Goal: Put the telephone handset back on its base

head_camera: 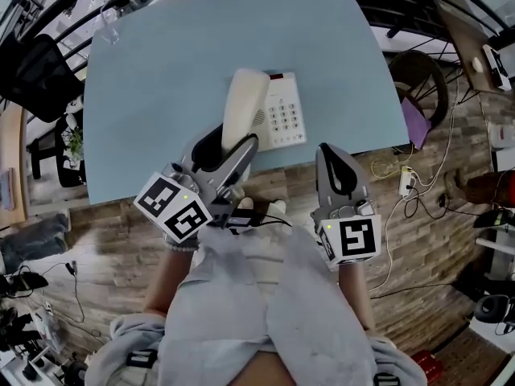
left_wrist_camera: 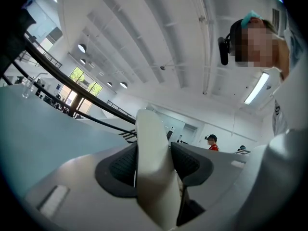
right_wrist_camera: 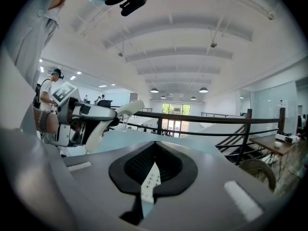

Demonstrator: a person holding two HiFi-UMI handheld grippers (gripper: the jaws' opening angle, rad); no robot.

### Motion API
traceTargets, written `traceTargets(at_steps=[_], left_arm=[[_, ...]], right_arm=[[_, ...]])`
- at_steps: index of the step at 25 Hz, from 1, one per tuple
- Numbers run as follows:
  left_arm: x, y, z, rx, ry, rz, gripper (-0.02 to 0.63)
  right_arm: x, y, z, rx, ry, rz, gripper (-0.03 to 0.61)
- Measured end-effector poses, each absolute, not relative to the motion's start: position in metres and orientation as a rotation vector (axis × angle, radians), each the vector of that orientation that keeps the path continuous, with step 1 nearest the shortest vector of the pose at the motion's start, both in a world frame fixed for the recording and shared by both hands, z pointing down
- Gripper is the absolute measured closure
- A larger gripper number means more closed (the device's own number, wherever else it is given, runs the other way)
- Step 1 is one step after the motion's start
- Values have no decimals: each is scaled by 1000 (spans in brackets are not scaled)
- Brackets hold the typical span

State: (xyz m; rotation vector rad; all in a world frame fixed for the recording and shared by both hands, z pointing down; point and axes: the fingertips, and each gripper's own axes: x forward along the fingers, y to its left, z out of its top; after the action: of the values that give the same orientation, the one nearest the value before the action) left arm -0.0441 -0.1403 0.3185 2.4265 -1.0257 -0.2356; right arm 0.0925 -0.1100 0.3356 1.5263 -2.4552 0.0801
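Observation:
The cream telephone handset (head_camera: 244, 103) is held at a slant over the left side of the white base (head_camera: 283, 112), which sits on the pale blue table (head_camera: 161, 71) near its front edge. My left gripper (head_camera: 228, 145) is shut on the handset's lower end. In the left gripper view the handset (left_wrist_camera: 151, 172) fills the space between both pads. In the right gripper view the handset (right_wrist_camera: 108, 117) is raised above the table. My right gripper (head_camera: 332, 155) hangs shut at the table's front edge, right of the base, holding nothing. The base's keypad (right_wrist_camera: 150, 179) shows through the slit between its jaws.
A drinking glass (head_camera: 106, 26) stands at the table's far left corner. A black chair (head_camera: 36, 71) is on the left, a wicker chair (head_camera: 418, 75) on the right. A power strip (head_camera: 405, 182) and cables lie on the wooden floor.

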Motion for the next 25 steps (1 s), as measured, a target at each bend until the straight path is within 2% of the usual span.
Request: traceTargets(at_steps=[25], left_arm=[[-34,-171,373,2259,-1224,-176,397]], right_arm=[[97,-133,364,1358,-2522,154,575]])
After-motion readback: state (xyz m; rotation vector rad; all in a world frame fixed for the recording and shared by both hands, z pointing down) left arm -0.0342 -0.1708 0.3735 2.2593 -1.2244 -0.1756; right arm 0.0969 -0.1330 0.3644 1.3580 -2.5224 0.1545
